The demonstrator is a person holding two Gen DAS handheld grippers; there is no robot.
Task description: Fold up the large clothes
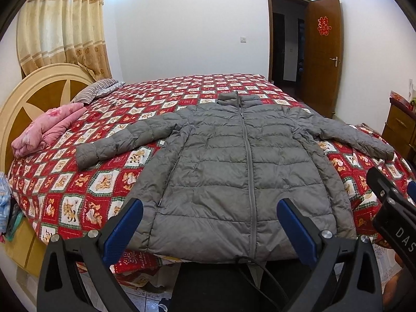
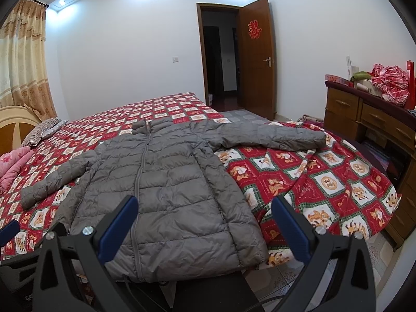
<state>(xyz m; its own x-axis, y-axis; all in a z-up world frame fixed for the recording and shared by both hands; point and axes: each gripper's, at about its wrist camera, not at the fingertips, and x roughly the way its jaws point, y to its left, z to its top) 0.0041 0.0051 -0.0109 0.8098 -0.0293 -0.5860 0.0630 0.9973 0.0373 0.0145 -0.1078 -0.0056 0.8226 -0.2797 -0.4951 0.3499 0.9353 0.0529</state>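
The grey puffer jacket lies flat, zipped and face up on the bed, sleeves spread, hem at the near bed edge. The left gripper hovers over the hem, jaws wide apart, holding nothing; the jacket's zip runs between its fingers. The right gripper hovers over the hem's right corner, likewise spread wide and empty. In the left wrist view, the right gripper's body is cut off at the frame edge. Both grippers point level toward the jacket collar.
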